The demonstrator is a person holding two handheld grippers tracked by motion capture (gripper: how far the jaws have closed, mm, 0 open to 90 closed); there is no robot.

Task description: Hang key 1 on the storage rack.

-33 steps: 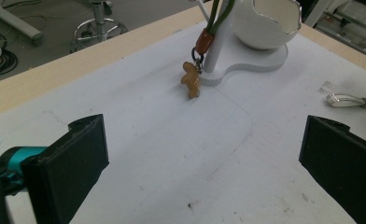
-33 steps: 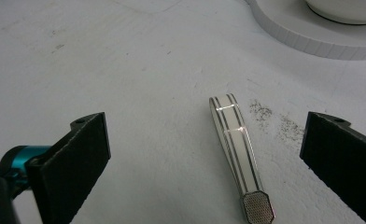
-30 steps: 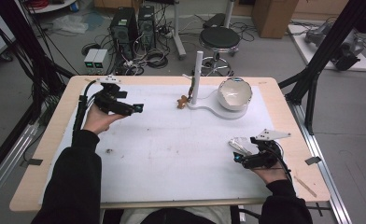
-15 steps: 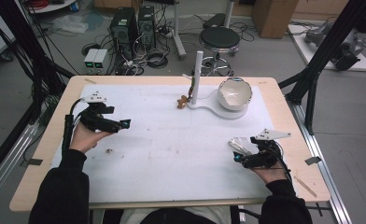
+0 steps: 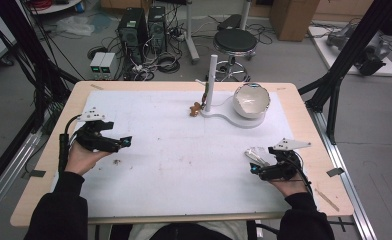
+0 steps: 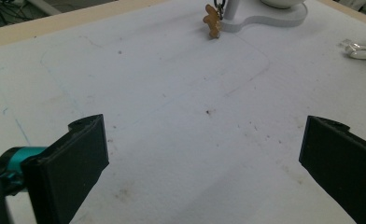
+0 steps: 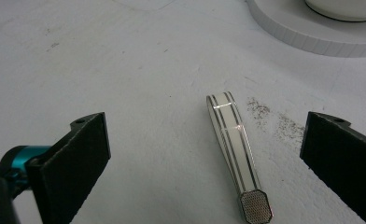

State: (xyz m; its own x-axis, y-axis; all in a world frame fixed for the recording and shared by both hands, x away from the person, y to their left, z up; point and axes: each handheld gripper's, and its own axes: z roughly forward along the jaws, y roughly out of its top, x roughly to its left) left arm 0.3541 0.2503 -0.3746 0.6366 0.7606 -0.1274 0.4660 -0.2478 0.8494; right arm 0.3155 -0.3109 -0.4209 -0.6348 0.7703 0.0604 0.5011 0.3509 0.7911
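My left gripper (image 5: 125, 142) has come back toward me and now sits low near the left edge of the white mat-covered wooden surface (image 5: 184, 165); a moment ago it was farther up. My right gripper (image 5: 254, 169) has stayed put near the right side. Both are spread wide open and hold nothing. The thin white stick with silver stripes (image 7: 235, 140) lies flat on the surface between my right gripper's jaws, touching neither. My right gripper view shows its stripes and the little mesh end; from the high view it is just a pale sliver (image 5: 255, 154). My left gripper view shows the small brown gingerbread-man charm (image 6: 213, 21) by the white stand with a pole and bowl (image 5: 234, 117), far across. The middle of the surface is wide and bare.
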